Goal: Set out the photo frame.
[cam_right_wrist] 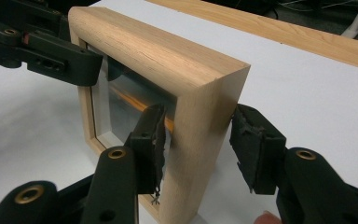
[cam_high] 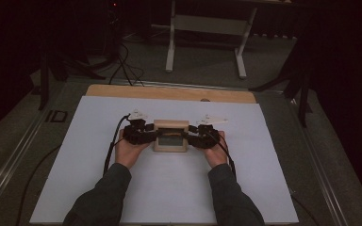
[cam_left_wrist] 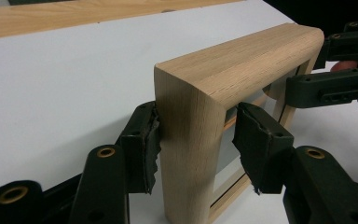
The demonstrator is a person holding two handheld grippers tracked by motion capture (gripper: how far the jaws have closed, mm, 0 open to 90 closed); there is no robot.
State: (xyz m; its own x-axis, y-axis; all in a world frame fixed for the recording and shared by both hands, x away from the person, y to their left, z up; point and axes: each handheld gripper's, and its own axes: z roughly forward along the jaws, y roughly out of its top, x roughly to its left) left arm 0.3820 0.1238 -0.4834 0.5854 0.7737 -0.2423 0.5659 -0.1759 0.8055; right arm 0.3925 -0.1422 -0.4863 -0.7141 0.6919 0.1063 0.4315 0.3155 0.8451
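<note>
A deep wooden picture frame [cam_high: 170,135] with a glass front stands upright on the white sheet [cam_high: 122,188], near the middle of the table. My left gripper [cam_high: 152,136] holds its left side and my right gripper [cam_high: 188,137] its right side. In the left gripper view, my left gripper [cam_left_wrist: 196,116] straddles the frame's [cam_left_wrist: 242,70] upright, one pad on the outer side and one inside the opening. In the right gripper view, my right gripper [cam_right_wrist: 199,116] clasps the other upright of the frame [cam_right_wrist: 149,51] the same way. Each view also shows the opposite gripper on the far side of the frame.
The white sheet covers most of the table, with a bare wooden strip [cam_high: 169,92] along the far edge. Cables [cam_high: 111,150] trail back from both grippers toward the person. Beyond the table a white stand [cam_high: 207,28] rests on the floor among more cables.
</note>
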